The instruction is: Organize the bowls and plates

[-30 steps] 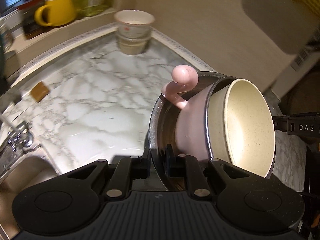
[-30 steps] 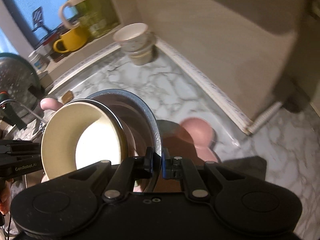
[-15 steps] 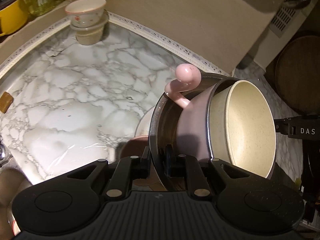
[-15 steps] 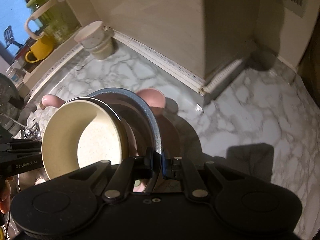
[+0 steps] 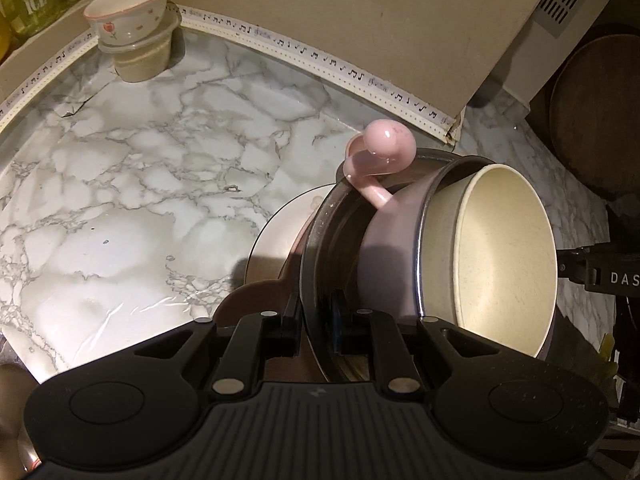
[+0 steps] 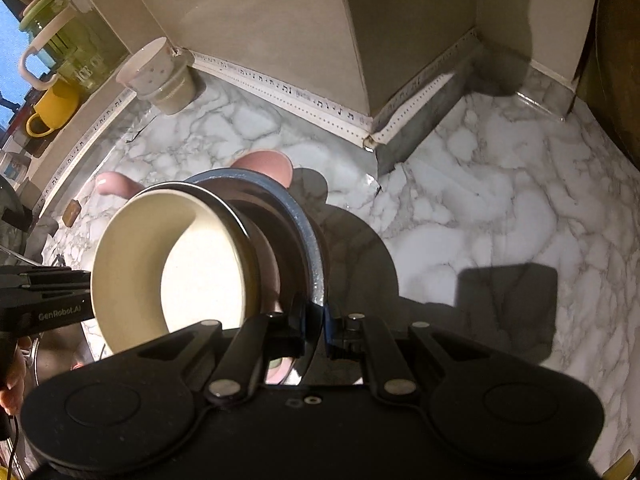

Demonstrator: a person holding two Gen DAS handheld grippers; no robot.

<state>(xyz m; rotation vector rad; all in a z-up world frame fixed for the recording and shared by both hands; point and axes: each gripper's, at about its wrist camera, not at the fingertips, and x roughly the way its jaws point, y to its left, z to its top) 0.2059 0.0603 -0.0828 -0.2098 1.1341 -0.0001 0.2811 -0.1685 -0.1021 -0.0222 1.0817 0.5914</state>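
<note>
I am looking down on a marble counter [image 5: 132, 184], which is catching bright glare. A beige wall [image 5: 340, 12] is rising behind it, with a trim strip [image 5: 320, 56] running along its foot. A window [image 6: 10, 36] is showing blue at the left, with a green jug [image 6: 60, 40] and a yellow mug [image 6: 54, 108] standing on its sill.

The left gripper [image 5: 316, 326] is matte black: two round, disc-like housings flank a ribbed grey panel, and angled link arms carry silver rivets. The right gripper [image 6: 316, 330] matches it (its centre panel is smooth, with two small screws). White lettering marks each gripper's side, one reading "GenRobot.AI", the other beginning "DAS".
</note>
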